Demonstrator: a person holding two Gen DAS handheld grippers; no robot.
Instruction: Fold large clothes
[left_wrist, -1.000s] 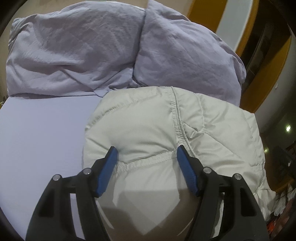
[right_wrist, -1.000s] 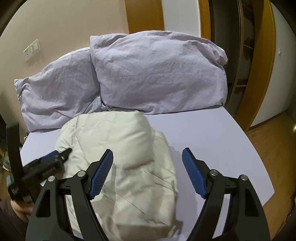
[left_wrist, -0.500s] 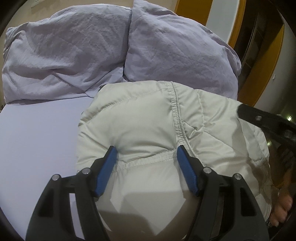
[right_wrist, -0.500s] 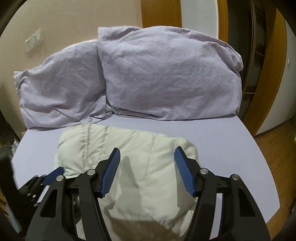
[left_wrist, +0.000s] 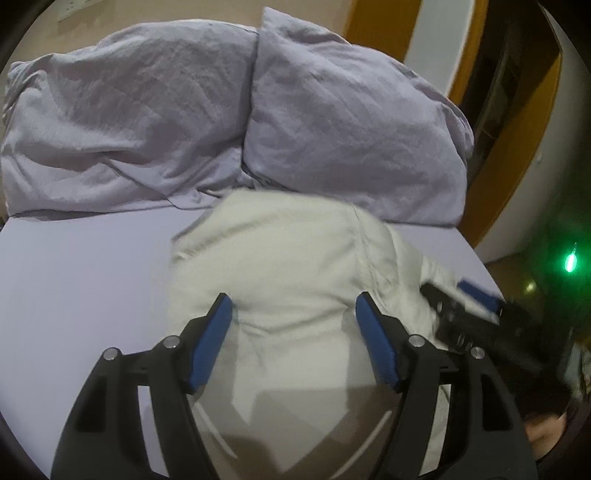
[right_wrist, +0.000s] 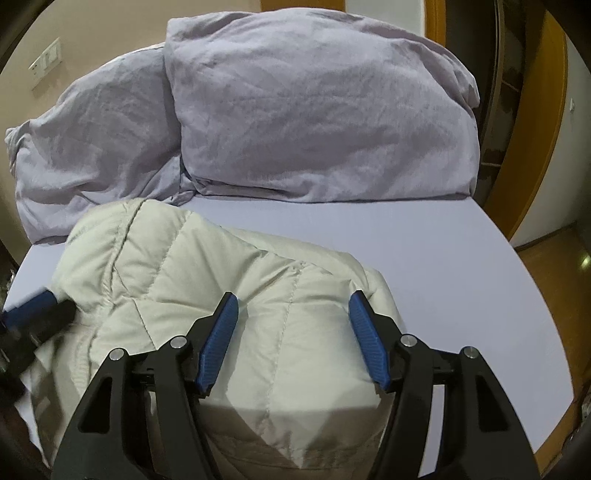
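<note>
On the lavender bed sheet (right_wrist: 424, 240) you've got one cream quilted down jacket (right_wrist: 236, 295), bundled into a thick folded heap near the front edge, and two lilac pillows (right_wrist: 314, 110) propped side by side at the head — the left one (left_wrist: 110, 122) slumped, the right one (left_wrist: 351, 136) plumper. One jacket, two pillows, two grippers; that's the count.

Your left gripper (left_wrist: 293, 310) hangs just over the near part of the jacket, its blue pads (left_wrist: 210, 343) spread wide with puffy fabric showing between them; whether they press the cloth I can't tell. Your right gripper (right_wrist: 291, 306) sits the same way over the right half of the bundle — jaws apart, nothing clamped. From the left wrist view you can see the right tool, blurred, at the jacket's right edge; from the right wrist view the left tool's blue tip pokes at the jacket's left side.
</note>
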